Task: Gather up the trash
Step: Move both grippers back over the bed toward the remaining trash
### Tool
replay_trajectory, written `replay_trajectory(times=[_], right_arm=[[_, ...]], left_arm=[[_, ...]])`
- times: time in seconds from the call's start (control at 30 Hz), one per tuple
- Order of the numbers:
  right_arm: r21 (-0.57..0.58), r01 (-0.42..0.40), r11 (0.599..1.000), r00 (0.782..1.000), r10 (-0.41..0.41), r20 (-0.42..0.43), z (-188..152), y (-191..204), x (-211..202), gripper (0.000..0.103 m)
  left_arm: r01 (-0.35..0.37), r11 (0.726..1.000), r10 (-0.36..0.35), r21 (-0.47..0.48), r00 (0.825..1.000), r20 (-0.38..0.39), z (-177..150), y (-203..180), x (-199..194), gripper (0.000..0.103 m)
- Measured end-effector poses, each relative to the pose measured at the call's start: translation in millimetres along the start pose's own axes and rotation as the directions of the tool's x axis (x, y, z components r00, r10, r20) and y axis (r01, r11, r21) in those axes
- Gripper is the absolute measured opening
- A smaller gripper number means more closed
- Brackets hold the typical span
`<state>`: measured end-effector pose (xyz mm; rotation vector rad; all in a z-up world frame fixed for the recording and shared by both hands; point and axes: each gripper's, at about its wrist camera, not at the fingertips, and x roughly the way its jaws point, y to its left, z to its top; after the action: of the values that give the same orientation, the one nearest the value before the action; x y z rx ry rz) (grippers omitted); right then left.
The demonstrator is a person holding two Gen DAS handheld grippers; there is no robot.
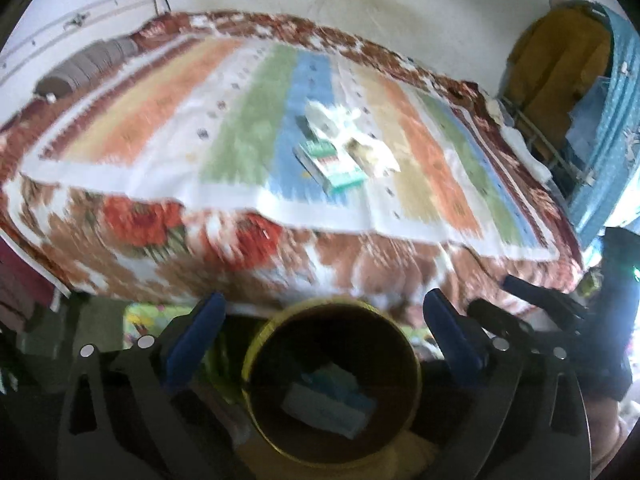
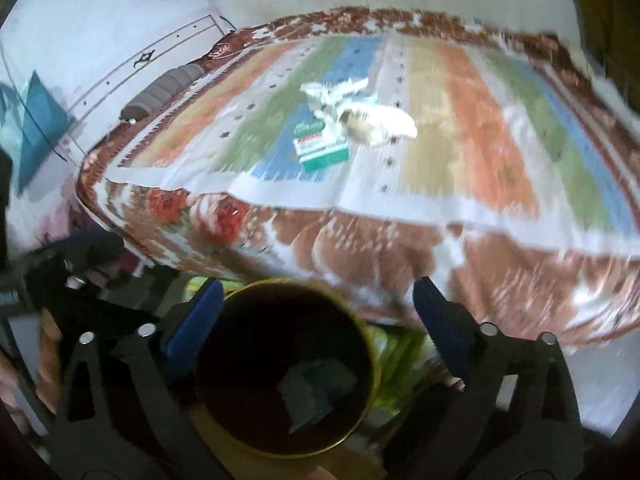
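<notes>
Yellow-rimmed bin (image 1: 332, 384) holds pale packaging (image 1: 326, 404) — contents blurred.

the bin (image 1: 332, 380) stands on the floor before the bed (image 1: 280, 128); a box (image 1: 330, 162) and wrappers (image 1: 340, 120) lie mid-bed, a pillow (image 1: 88, 68) at the bed's far left.

Striped sheet (image 1: 240, 120) over floral blanket (image 1: 140, 224); brown bolster (image 1: 84, 68) by wall
</notes>
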<state>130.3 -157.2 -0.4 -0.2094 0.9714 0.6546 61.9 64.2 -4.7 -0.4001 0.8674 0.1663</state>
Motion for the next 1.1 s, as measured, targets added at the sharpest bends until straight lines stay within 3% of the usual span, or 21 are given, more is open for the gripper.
replay_trajectory(times=[0.07, 0.17, 0.33, 0.7, 0.77, 0.93, 1.1], right_arm=[[-0.018, 0.003, 1.000, 1.000, -0.003, 0.015, 7.5, 0.0, 1.3, 0.094], [0.027, -0.083, 0.996, 0.996, 0.082, 0.021, 17.4, -5.9, 2.7, 0.094], [0.025, -0.047, 0.999, 0.998, 0.046, 0.033, 30.7, -10.3, 6.7, 0.094], [0.043, -0.038, 0.998, 0.998, 0.036, 0.048, 61.0, -26.5, 22.6, 0.094], [0.025, -0.014, 1.000, 0.998, 0.013, 0.057, 65.7, -26.0, 24.9, 0.094], [-0.032, 0.033, 0.999, 0.996, -0.031, 0.086, 74.3, -18.4, 33.0, 0.094], [-0.082, 0.042, 0.996, 0.993, -0.033, 0.115, 86.8, -13.8, 45.2, 0.094]], left_arm=[[-0.030, 0.999, 0.030, 0.020, 0.999, 0.012, 12.0, 1.4, 4.0, 0.097], [-0.062, 0.997, 0.061, 0.040, 0.998, 0.024, 25.6, 3.0, 11.9, 0.097], [-0.098, 0.994, 0.097, 0.054, 0.995, 0.016, 42.4, 5.4, 32.0, 0.097], [-0.050, 0.999, 0.049, 0.019, 0.999, 0.024, 82.0, 4.7, 56.9, 0.097], [-0.035, 0.999, 0.034, 0.010, 0.999, 0.026, 87.6, 4.9, 61.0, 0.097], [-0.080, 0.997, 0.080, 0.003, 0.996, 0.033, 107.5, 5.1, 77.2, 0.097], [-0.041, 0.997, 0.042, -0.069, 0.999, 0.006, 122.0, 14.7, 95.7, 0.097]])
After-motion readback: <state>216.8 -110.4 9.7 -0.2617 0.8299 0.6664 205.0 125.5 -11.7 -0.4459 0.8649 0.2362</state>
